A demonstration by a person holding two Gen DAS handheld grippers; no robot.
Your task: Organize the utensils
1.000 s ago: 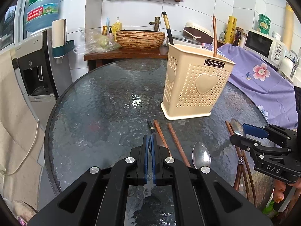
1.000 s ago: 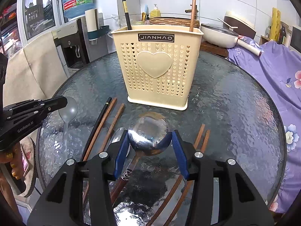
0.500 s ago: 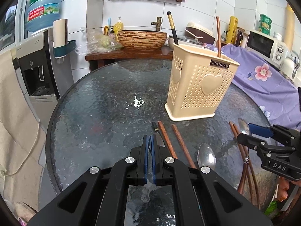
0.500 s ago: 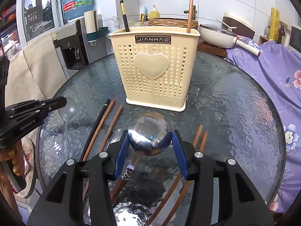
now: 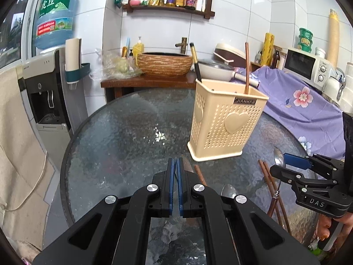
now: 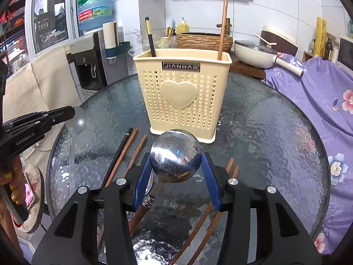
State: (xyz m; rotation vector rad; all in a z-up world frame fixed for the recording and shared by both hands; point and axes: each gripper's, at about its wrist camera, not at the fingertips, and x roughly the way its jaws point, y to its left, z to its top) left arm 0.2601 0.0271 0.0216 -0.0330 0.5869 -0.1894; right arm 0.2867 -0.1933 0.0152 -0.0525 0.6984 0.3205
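Round glass table [image 6: 275,132] carries it all. The cream utensil holder [image 6: 181,92] stands around the table's middle, a black chopstick [image 6: 150,37] and a brown one [image 6: 222,28] poking out. Loose chopsticks [image 6: 130,145] lie toward the near edge. Right gripper [image 6: 176,167] clamps a steel spoon [image 6: 175,154] by its bowl (handle dangling underneath). Left gripper [image 5: 175,172] is pinched nearly closed on a clear plastic spoon [image 6: 76,128], held off the left edge.

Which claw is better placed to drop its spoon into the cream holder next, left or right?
Right, probably. The right claw grips the metal spoon by its bowl, lifted directly in front of the cream holder. The left claw holds a translucent spoon off to the holder's side.
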